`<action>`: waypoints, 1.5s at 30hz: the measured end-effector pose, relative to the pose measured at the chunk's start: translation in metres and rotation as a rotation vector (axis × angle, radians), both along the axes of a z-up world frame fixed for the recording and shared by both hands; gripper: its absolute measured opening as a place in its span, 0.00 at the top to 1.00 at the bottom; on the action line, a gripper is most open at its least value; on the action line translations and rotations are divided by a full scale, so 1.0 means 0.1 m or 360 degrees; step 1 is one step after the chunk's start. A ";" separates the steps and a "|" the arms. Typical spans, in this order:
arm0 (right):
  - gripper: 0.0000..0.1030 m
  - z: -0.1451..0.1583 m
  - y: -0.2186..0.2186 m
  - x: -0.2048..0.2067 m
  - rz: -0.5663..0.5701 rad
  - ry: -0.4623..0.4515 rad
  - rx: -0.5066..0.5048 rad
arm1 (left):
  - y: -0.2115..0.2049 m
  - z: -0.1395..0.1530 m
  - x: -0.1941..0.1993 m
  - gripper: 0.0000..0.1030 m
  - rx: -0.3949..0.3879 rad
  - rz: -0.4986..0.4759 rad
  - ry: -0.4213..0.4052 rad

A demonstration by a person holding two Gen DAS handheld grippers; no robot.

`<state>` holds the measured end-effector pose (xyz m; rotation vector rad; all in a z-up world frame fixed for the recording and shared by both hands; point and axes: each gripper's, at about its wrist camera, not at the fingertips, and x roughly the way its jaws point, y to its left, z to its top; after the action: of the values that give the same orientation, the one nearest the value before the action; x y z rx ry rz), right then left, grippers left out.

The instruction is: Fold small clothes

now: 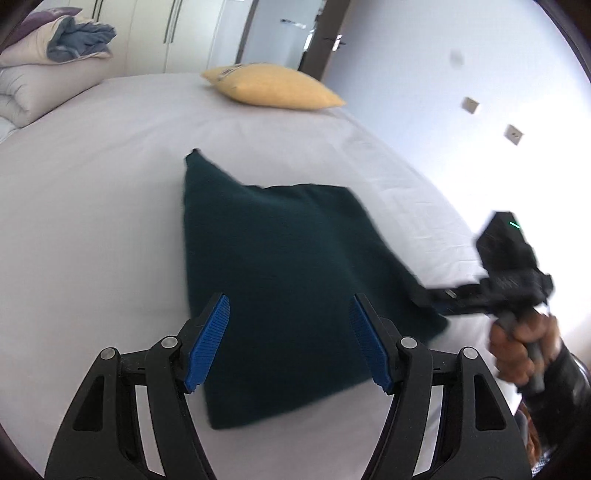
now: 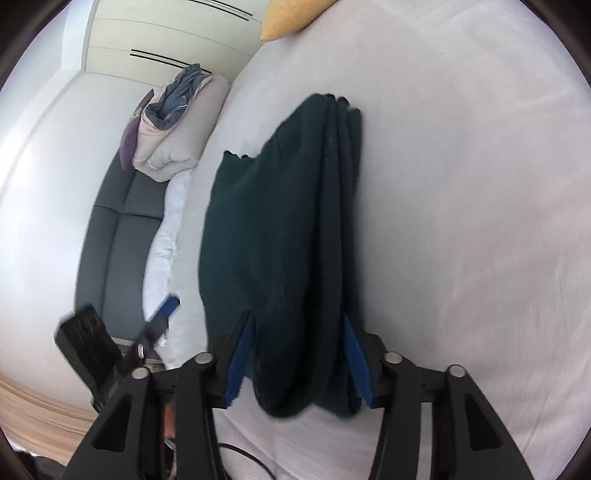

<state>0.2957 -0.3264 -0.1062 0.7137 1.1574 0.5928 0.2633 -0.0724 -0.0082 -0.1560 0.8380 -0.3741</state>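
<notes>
A dark green garment (image 1: 288, 258), folded into a thick rectangle, lies on the white bed sheet (image 1: 92, 203). My left gripper (image 1: 289, 297) hovers open over its near end, blue pads wide apart and touching nothing. One of its fingers (image 2: 164, 312) shows at the lower left of the right wrist view. My right gripper (image 2: 297, 314) stands with the garment (image 2: 280, 221) between its jaws at the stacked fold edges. The blue pads sit beside the cloth, and I see no squeeze on it. In the left wrist view this gripper (image 1: 439, 295) is blurred at the garment's right corner, held by a hand (image 1: 517, 350).
A yellow pillow (image 1: 273, 86) lies at the far side of the bed. Folded bedding (image 1: 44, 74) is stacked at the far left corner, also bedding (image 2: 173, 136) beside a grey padded headboard (image 2: 122, 229). White wardrobe doors (image 1: 166, 29) stand behind. A dark cable (image 2: 243, 454) lies near the bed edge.
</notes>
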 end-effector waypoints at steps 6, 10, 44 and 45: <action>0.88 -0.09 -0.09 -0.21 -0.0089 0.0031 -0.0043 | 0.09 -0.36 0.19 0.36 0.0005 0.0016 0.0153; 0.89 -0.24 -0.22 -0.33 -0.0149 0.0074 0.0034 | 0.05 -0.63 0.33 0.36 0.0049 0.0003 0.0219; 0.72 0.48 0.47 0.31 -0.0110 -0.0259 -0.0078 | 0.29 -0.40 0.99 0.28 0.0001 0.0099 0.0091; 0.72 0.43 0.55 0.43 -0.0087 -0.0220 -0.0059 | 0.26 -0.41 1.11 0.28 0.0024 0.0088 0.0107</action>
<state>0.3384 -0.2719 -0.0636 0.6603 1.0153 0.5644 0.3740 -0.0460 -0.0490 -0.1783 0.9007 -0.3121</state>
